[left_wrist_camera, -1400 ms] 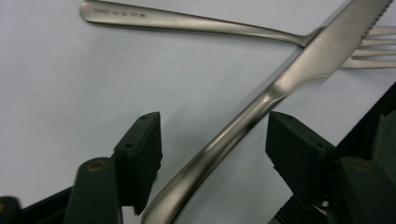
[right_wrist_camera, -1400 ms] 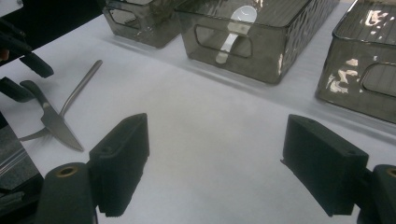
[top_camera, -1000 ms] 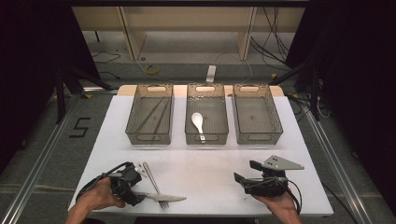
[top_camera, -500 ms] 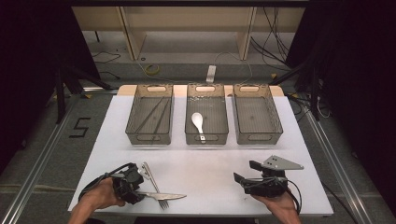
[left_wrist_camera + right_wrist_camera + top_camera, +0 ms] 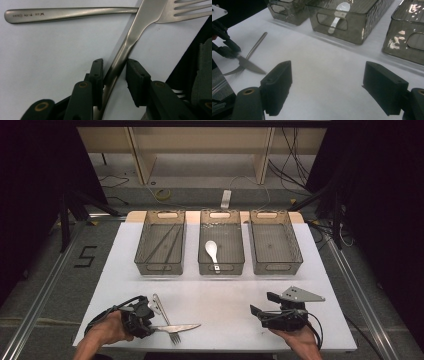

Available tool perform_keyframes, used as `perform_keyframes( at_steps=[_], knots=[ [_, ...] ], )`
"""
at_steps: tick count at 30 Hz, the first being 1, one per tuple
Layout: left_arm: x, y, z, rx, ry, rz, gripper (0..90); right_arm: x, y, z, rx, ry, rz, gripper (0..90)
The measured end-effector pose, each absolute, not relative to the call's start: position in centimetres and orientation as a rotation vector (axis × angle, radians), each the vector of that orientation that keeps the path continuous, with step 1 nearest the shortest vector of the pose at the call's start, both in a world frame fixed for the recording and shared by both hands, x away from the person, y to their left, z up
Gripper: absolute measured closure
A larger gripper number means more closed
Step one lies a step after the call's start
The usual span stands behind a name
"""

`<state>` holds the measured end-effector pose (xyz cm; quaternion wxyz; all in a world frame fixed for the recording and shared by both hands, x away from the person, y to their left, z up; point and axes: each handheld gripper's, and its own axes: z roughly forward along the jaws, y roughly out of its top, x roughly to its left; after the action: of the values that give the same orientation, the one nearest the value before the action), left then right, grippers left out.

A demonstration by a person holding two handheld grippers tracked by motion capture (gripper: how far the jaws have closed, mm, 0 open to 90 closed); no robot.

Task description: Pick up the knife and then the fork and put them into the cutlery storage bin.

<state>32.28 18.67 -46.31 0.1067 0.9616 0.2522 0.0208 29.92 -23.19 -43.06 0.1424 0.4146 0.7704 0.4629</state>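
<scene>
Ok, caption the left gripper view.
Left gripper jaws closing around a knife handle that crosses over a fork.

A steel knife (image 5: 130, 42) lies flat on the white table, its blade crossing a steel fork (image 5: 75, 13).

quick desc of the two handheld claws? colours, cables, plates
Both are black. The left claw has blocky black pads with small screw holes and brass-coloured pivot rings. A black cable loops off it. The right claw carries a grey three-cornered plate on top. Forearms are bare.
</scene>
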Motion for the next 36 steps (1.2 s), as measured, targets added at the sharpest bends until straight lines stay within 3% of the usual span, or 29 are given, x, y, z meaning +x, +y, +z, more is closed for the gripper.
perform_keyframes(
  at_steps=[12, 19, 36],
  knots=[
    [32.4, 18.9, -46.4, 2.8, 0.726, 0.025, 77.8, 29.9, -23.1, -43.1, 1.197, 2.224, 1.338, 24.4],
    [32.5, 19.1, -46.4, 2.791, 0.735, 0.017, 78.6, 29.9, -23.1, -43.0, 1.198, 2.223, 1.338, 24.4],
    [33.4, 20.0, -46.5, 2.638, 0.968, -0.044, 78.9, 29.9, -23.1, -43.0, 1.196, 2.222, 1.343, 24.5]
  ],
)
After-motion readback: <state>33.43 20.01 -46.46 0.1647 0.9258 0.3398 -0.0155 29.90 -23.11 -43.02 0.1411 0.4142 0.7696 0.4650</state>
